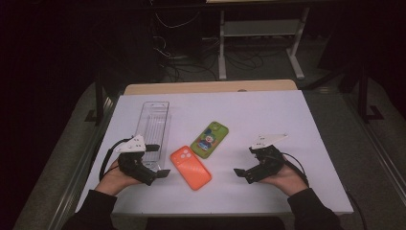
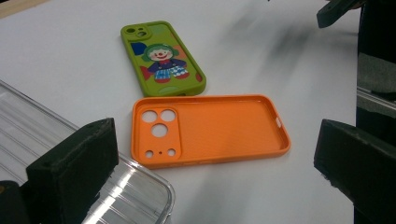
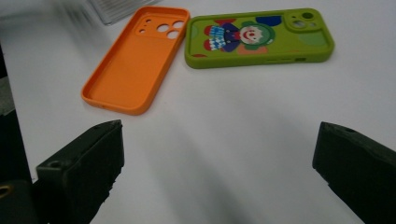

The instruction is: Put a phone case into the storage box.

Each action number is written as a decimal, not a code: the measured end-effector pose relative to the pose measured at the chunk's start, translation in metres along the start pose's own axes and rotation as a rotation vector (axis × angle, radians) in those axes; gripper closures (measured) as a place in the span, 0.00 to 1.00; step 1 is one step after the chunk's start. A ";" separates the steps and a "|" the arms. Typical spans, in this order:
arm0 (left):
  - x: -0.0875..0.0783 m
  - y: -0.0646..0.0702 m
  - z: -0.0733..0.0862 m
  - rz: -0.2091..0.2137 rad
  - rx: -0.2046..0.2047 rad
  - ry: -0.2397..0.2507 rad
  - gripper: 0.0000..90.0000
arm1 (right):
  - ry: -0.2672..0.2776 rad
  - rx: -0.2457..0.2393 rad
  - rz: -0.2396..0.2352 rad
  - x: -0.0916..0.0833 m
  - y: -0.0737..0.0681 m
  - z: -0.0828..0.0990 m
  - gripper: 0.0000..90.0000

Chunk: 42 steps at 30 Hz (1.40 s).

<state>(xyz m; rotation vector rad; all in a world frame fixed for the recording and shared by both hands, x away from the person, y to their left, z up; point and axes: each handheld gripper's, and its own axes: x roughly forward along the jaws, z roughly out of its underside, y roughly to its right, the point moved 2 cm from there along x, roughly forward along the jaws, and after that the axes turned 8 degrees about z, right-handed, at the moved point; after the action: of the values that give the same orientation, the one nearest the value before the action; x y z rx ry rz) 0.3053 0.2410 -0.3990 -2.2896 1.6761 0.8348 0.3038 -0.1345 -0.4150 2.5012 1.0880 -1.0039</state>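
Note:
An orange phone case (image 1: 190, 166) (image 2: 210, 128) (image 3: 135, 60) lies hollow side up on the white table, its camera holes showing. Touching its far end is a green phone case (image 1: 209, 139) (image 2: 161, 58) (image 3: 259, 37) with a clown picture facing up. My left gripper (image 1: 158, 160) (image 2: 215, 140) is open just left of the orange case, empty, with its jaws wide apart. To the right of both cases, my right gripper (image 1: 245, 161) (image 3: 219, 140) also stands open with nothing between its jaws.
A clear ribbed plastic tray (image 1: 154, 124) (image 2: 42, 135) lies lengthwise at the left, its near end under my left gripper. The white table (image 1: 268, 115) has bare surface at the right and back. Beyond it stand a desk frame and cables.

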 end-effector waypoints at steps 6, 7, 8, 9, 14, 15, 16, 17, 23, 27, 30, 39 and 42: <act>0.000 0.002 -0.001 0.005 0.000 0.005 0.00 | -0.008 -0.011 -0.027 0.010 -0.008 -0.013 0.05; 0.000 0.002 -0.001 0.006 -0.002 0.005 0.00 | -0.012 -0.008 -0.030 0.012 -0.010 -0.015 0.05; 0.000 0.002 -0.001 0.007 0.000 0.003 0.00 | -0.013 -0.009 -0.037 0.013 -0.012 -0.017 0.06; 0.001 0.002 -0.001 0.009 0.005 0.006 0.00 | -0.014 -0.011 -0.043 0.015 -0.013 -0.019 0.07; 0.001 0.001 -0.001 0.008 0.003 0.002 0.00 | -0.036 -0.008 -0.070 0.024 -0.020 -0.027 0.14; 0.001 0.001 -0.001 0.007 0.004 0.001 0.00 | -0.040 -0.007 -0.076 0.027 -0.023 -0.030 0.15; 0.001 0.001 -0.001 0.007 0.006 0.001 0.00 | -0.040 -0.007 -0.076 0.027 -0.023 -0.030 0.15; 0.001 0.001 -0.001 0.008 0.006 0.004 0.00 | -0.044 -0.004 -0.080 0.028 -0.025 -0.032 0.16; 0.000 0.001 -0.001 0.006 -0.003 0.005 0.00 | -0.054 -0.025 -0.113 0.040 -0.036 -0.041 0.26; 0.000 0.002 -0.001 0.007 -0.003 0.006 0.00 | -0.062 -0.040 -0.132 0.047 -0.044 -0.047 0.36; -0.001 0.001 -0.001 0.006 0.005 0.005 0.00 | -0.070 -0.032 -0.147 0.053 -0.049 -0.050 0.43; -0.001 0.001 -0.001 0.007 -0.002 0.000 0.00 | -0.134 -0.073 -0.159 0.074 -0.064 -0.053 0.74; -0.001 0.001 -0.001 0.008 -0.003 0.002 0.00 | -0.158 -0.084 -0.155 0.078 -0.068 -0.052 0.83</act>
<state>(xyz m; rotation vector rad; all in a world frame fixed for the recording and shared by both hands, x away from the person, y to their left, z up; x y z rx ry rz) 0.3045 0.2407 -0.3975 -2.2880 1.6864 0.8380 0.3188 -0.0201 -0.4254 2.2578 1.2614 -1.1503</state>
